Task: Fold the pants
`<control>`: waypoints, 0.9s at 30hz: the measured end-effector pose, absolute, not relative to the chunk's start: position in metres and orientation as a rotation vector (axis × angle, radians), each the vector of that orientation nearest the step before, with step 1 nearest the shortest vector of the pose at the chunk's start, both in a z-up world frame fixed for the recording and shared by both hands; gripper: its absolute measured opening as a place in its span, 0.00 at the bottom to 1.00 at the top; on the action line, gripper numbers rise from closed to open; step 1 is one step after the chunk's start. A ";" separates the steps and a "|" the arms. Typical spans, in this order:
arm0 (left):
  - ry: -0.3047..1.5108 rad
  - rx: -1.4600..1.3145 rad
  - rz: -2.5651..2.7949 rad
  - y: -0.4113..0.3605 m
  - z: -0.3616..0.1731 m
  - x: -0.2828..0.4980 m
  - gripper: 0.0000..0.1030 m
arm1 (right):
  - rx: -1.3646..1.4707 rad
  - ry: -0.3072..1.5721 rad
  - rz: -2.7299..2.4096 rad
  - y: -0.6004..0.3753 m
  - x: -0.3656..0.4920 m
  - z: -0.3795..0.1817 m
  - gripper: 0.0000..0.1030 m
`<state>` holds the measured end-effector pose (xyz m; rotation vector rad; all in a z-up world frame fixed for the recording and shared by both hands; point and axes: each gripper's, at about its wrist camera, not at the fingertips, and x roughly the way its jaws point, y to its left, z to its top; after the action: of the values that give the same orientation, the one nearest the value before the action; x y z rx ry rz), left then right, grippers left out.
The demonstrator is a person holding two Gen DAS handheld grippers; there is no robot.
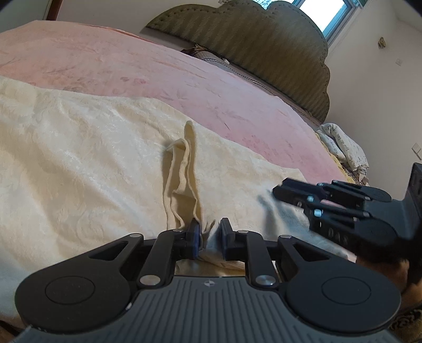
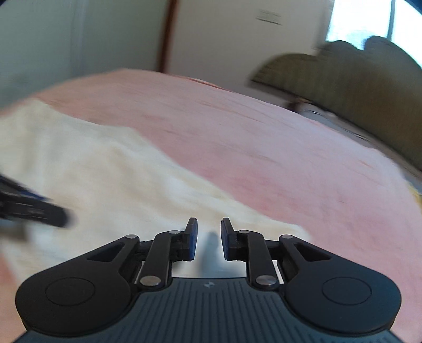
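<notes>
Cream-coloured pants (image 1: 87,158) lie spread over a pink bed cover (image 1: 132,66), with a raised ridge of folded cloth (image 1: 184,168) running toward my left gripper. My left gripper (image 1: 209,230) is open, low over the cloth, with the bunched fabric edge between its fingers. My right gripper (image 1: 284,192) shows at the right of the left wrist view, just above the pants' right edge. In the blurred right wrist view my right gripper (image 2: 209,232) is open and empty over the pants (image 2: 92,168). The left gripper (image 2: 34,208) shows there at the left.
A padded olive headboard (image 1: 263,52) stands at the back right, with a window (image 1: 324,13) above it. A pillow or bundled cloth with printed writing (image 1: 345,150) lies by the bed's right side. Pale walls surround the bed.
</notes>
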<state>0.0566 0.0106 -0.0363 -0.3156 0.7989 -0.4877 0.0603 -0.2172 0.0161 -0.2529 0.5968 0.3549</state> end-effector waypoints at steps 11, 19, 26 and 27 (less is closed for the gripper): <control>0.793 -0.318 -0.500 0.013 -0.038 0.056 0.22 | -0.267 0.652 0.216 -0.271 -0.006 0.000 0.38; 0.791 -0.312 -0.500 0.011 -0.039 0.055 0.23 | -0.195 0.592 0.229 -0.293 -0.038 0.018 0.39; 0.811 -0.378 -0.514 0.021 -0.027 0.058 0.27 | -0.205 0.559 0.301 -0.258 -0.022 0.024 0.39; 0.793 -0.378 -0.504 0.024 -0.022 0.057 0.27 | -0.178 0.533 0.326 -0.252 -0.017 0.029 0.39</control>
<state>0.0572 0.0243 -0.0217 -0.3780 0.7925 -0.5042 -0.0175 -0.2516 0.0287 -0.1779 0.5328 0.3255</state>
